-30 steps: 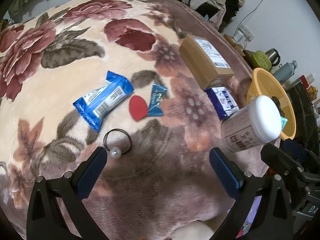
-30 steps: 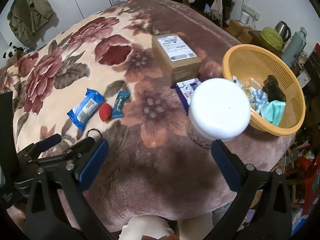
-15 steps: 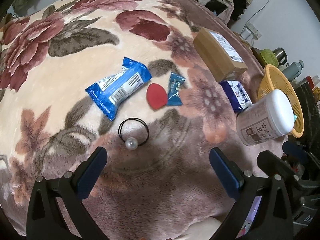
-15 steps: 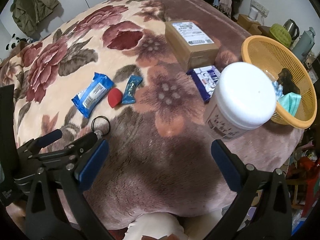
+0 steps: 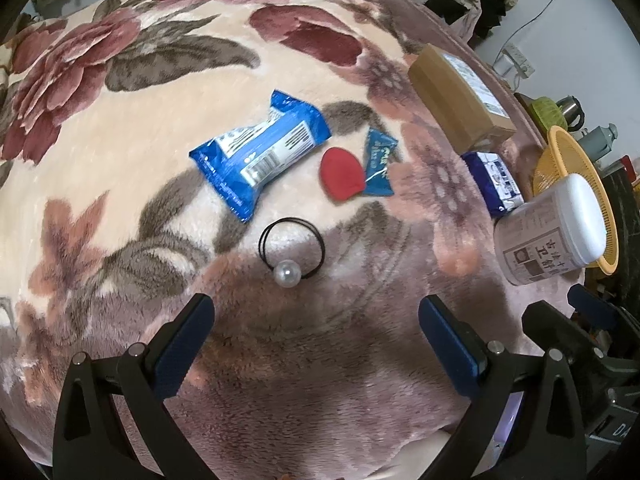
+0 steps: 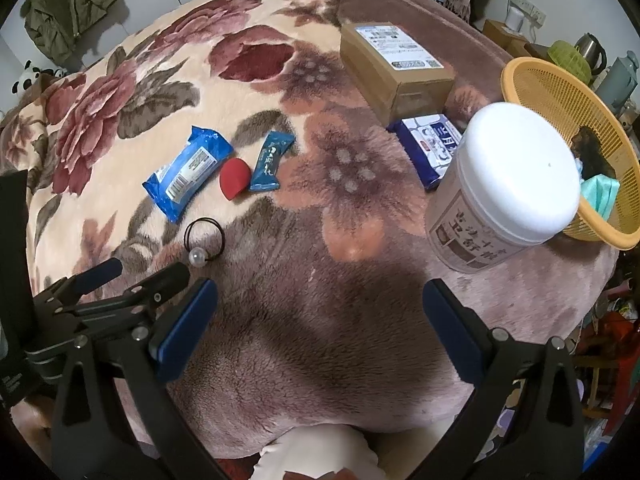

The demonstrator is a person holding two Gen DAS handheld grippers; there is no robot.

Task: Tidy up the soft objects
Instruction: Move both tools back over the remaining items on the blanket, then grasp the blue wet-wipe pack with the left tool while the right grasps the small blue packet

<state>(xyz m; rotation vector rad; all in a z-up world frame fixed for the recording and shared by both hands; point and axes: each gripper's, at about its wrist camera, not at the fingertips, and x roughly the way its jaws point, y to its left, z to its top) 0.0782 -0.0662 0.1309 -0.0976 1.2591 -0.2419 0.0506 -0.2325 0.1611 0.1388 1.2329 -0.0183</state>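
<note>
Hovering over a floral plush blanket (image 5: 120, 152), the left gripper (image 5: 316, 316) has its jaws spread wide with nothing between them, and the right gripper (image 6: 320, 300) is likewise spread and empty. In the left wrist view, a black hair tie with a pearl bead (image 5: 291, 249) lies just ahead of the left gripper's fingertips at about 12 o'clock, apart from them. Beyond it, toward 11 o'clock, rests a large blue snack packet (image 5: 260, 152), and at roughly 1 o'clock a red teardrop sponge (image 5: 340, 174) touches a small blue sachet (image 5: 380, 162) on its right. Farther out toward 2 o'clock sits a cardboard box (image 5: 460, 100) with a shipping label, and just nearer than it a dark blue tissue pack (image 5: 494, 182). At 3 o'clock a white-lidded jar (image 5: 552, 232) stands upright on the blanket, with the rim of a yellow mesh basket (image 5: 568, 152) behind it. In the right wrist view, the jar (image 6: 508, 184) stands at 1 o'clock, close to the right finger, and the basket (image 6: 540, 80) beside it holds a teal cloth item (image 6: 600, 196) and something dark that cannot be made out. The left gripper's black frame (image 6: 120, 300) shows at 9 o'clock there, near the hair tie (image 6: 202, 240).
</note>
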